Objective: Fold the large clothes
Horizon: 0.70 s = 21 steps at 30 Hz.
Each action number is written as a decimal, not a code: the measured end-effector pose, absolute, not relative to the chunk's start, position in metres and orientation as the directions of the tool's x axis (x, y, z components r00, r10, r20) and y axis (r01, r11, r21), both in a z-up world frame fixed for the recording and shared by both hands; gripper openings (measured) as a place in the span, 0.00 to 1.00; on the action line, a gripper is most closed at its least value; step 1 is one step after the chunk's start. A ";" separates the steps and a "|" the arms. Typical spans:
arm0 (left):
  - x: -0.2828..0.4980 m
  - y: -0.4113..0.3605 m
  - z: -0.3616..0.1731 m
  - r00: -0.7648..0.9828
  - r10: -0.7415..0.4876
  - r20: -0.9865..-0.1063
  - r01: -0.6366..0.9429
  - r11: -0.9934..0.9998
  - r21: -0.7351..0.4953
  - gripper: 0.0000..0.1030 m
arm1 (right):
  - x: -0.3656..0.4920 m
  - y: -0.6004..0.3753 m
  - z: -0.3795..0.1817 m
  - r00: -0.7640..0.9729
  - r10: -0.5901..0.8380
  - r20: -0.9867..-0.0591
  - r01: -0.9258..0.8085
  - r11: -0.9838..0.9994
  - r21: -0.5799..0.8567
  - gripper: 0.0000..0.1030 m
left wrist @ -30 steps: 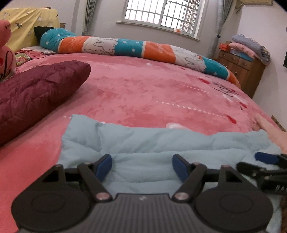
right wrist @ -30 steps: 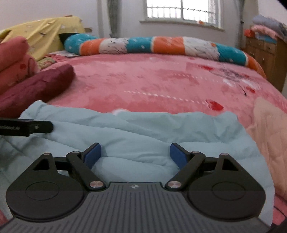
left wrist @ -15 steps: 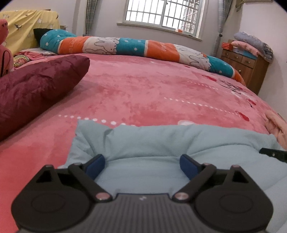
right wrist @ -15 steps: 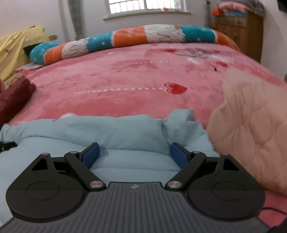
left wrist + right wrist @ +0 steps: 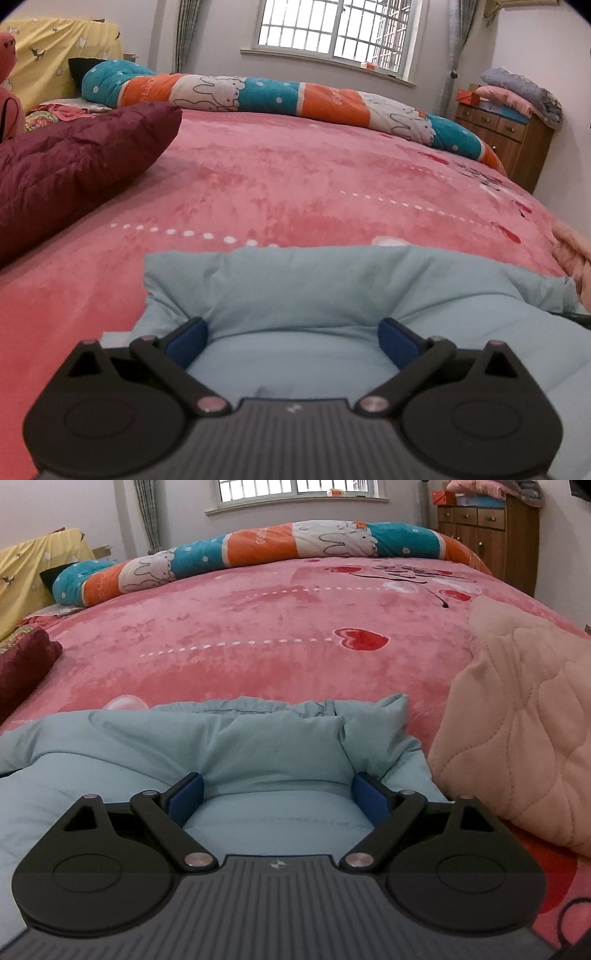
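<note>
A light blue padded garment (image 5: 332, 291) lies on the pink bed cover, its far edge folded into a puffy ridge. My left gripper (image 5: 291, 338) is open, its blue pads set wide on the garment near its left corner. The garment also fills the near part of the right wrist view (image 5: 236, 746). My right gripper (image 5: 277, 799) is open, its pads wide apart on the garment near its right corner. Neither gripper pinches cloth.
A maroon quilted jacket (image 5: 70, 170) lies left on the bed. A peach quilted garment (image 5: 517, 716) lies right, touching the blue one. A long rabbit-print bolster (image 5: 280, 99) runs along the far side. A wooden dresser (image 5: 506, 144) stands at the right wall.
Both grippers have moved apart toward the garment's outer corners and lowered onto it. The left one went left, the right one right. Each has left the other's view.
</note>
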State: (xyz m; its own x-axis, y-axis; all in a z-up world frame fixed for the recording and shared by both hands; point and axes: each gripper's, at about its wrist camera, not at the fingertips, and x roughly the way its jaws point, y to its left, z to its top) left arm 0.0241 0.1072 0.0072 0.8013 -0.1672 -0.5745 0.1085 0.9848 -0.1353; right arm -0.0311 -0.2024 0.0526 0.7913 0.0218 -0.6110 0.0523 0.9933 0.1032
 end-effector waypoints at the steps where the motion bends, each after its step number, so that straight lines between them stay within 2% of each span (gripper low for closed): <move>1: 0.024 0.106 0.007 0.802 -0.162 -0.575 0.108 0.986 -0.128 0.97 | -0.031 -0.201 0.051 0.794 0.017 -0.607 0.053 0.994 0.097 1.00; 10: 0.025 0.104 0.013 0.793 -0.143 -0.592 0.096 0.989 -0.110 0.97 | -0.033 -0.200 0.052 0.804 0.013 -0.594 0.058 0.993 0.101 1.00; 13: 0.025 0.099 0.027 0.780 -0.105 -0.617 0.081 0.994 -0.067 0.94 | -0.033 -0.205 0.061 0.806 0.026 -0.591 0.062 0.990 0.128 1.00; 15: 0.018 0.099 0.043 0.794 -0.099 -0.599 0.058 0.994 -0.088 0.93 | -0.040 -0.212 0.072 0.826 0.052 -0.562 0.067 0.980 0.189 1.00; 18: 0.001 0.092 0.069 0.824 -0.153 -0.546 0.078 0.984 -0.157 0.93 | -0.055 -0.228 0.090 0.854 0.110 -0.509 0.062 0.949 0.308 1.00; 21: -0.021 0.068 0.083 0.830 -0.206 -0.519 0.130 0.975 -0.180 0.93 | -0.066 -0.236 0.097 0.848 0.111 -0.519 0.070 0.946 0.317 1.00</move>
